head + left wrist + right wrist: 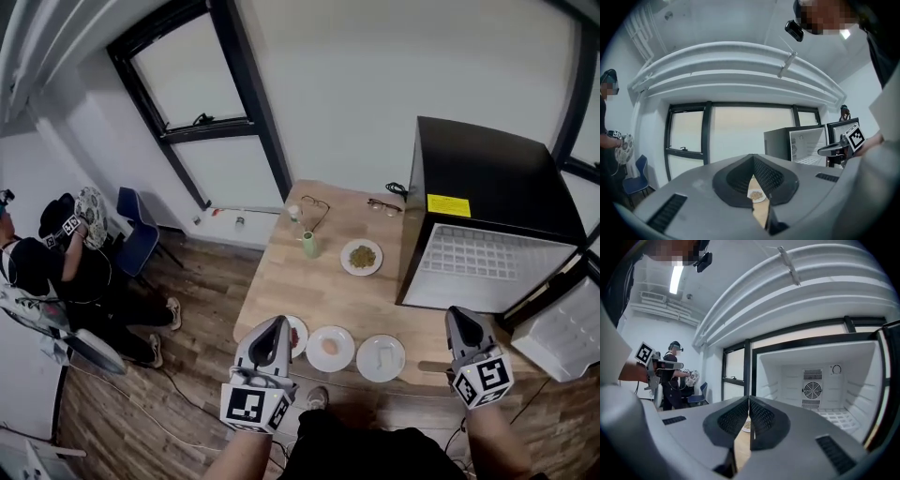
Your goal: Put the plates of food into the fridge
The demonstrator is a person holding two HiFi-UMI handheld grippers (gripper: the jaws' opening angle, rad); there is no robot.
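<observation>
Four plates, head view: three stand in a row along the near edge of the tabletop (309,291). The left plate (301,337) is partly behind the left gripper (277,324). The middle plate (330,348) bears a pale round piece, and the right plate (381,358) bears something white. The far plate (362,257), with brownish-green food, lies further in, just beside the fridge (487,178).
Fridge, head view: black, at the right end of the tabletop, with its door (567,328) swung open and its white inside showing.
Other things, head view: a green cup (309,245) stands near the far plate, and a pair of glasses (316,204) and a second pair (384,206) lie toward the far edge.
Grippers, head view: the left gripper is over the near edge by the left plate. The right gripper (459,315) is before the fridge's open front, to the right of the right plate. Neither holds a plate.
Left gripper view: the fingers (771,178) meet tip to tip and grip nothing. The slit below the tips shows tabletop and the far plate (756,193). The open fridge (787,140) stands at the right, with the right gripper (825,150) before it.
Right gripper view: the fingers (764,420) are closed on nothing, and a bit of plate shows in the slit. The fridge's white inside, with a fan grille (812,390), lies ahead at the right. The left gripper (677,365) is at the left, with a person (672,380) beyond it.
</observation>
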